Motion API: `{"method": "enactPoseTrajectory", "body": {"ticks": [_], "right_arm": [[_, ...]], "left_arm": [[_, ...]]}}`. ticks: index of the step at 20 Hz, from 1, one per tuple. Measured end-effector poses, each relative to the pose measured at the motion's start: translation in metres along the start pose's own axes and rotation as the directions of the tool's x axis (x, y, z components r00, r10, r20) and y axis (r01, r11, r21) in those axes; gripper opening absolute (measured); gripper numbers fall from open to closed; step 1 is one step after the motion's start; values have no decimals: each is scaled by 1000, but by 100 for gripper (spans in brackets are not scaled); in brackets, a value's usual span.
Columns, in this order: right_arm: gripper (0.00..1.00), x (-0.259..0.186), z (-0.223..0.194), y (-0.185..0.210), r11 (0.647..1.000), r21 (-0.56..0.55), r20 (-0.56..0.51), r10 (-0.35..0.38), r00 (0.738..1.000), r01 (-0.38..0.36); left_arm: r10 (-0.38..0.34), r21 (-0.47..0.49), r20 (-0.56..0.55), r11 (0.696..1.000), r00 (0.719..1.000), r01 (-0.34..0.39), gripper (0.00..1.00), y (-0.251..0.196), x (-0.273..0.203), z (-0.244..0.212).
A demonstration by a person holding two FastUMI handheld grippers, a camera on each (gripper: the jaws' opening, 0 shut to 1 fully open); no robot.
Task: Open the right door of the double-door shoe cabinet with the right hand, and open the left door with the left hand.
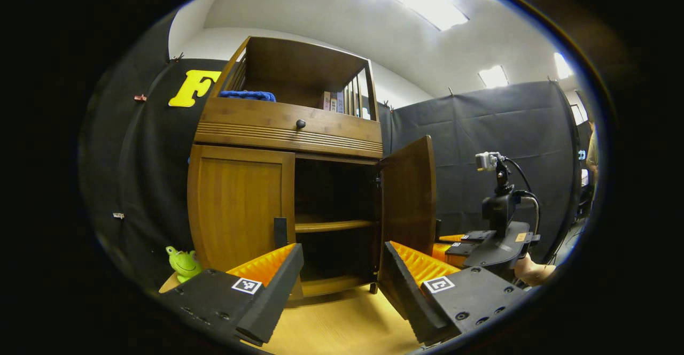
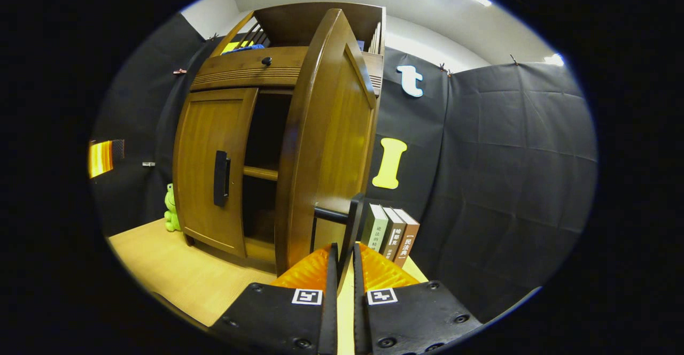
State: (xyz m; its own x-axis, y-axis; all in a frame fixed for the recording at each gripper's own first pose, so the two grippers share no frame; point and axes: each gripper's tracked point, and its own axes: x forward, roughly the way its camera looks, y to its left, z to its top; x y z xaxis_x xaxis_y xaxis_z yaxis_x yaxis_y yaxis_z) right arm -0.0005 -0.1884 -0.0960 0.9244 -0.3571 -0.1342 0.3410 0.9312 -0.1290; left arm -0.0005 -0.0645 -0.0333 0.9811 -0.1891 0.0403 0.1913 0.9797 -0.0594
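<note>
We have the tall brown wooden shoe cabinet (image 1: 288,184) standing on the pale wooden tabletop (image 1: 342,317), with its right door (image 2: 326,141) swung well out and its left door (image 1: 238,210) flat against the frame. From that we judge the task half done: what remains is the left door.

To do that step well, we would bring the left gripper (image 1: 342,285) forward and slightly leftward so the left door's black vertical handle (image 1: 280,232), which sits at the door's inner edge just above our left-hand finger, falls between the pads. We would close squarely on it and pull along the hinge's arc instead of straight back, lest the cabinet slide. The small green frog toy (image 1: 183,263) by the cabinet's left foot should be clear of the swing, though we cannot be sure.

The left gripper's orange-ribbed fingers are spread wide, holding nothing and touching nothing.

The right gripper (image 2: 342,261) has its fingers drawn nearly together, at the right door's black bar handle (image 2: 344,221). The handle's lower end appears caught between them, but we cannot tell whether both pads press it.
</note>
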Motion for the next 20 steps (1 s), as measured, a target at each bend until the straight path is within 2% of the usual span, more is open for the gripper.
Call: {"method": "enactPoseTrajectory", "body": {"ticks": [9,13,20], "right_arm": [[15,-17,-4,-25,1000,10,-7,-28,1000,28],[11,-22,-9,-47,997,11,-8,-79,997,79],[5,-36,-3,-76,989,11,13,-148,989,148]], "left_arm": [[-45,-16,-23,999,999,45,94,-21,21,-13],[-61,-23,-23,998,998,60,94,-30,27,-15],[-37,-24,-52,999,998,35,94,-29,36,-27]]}}
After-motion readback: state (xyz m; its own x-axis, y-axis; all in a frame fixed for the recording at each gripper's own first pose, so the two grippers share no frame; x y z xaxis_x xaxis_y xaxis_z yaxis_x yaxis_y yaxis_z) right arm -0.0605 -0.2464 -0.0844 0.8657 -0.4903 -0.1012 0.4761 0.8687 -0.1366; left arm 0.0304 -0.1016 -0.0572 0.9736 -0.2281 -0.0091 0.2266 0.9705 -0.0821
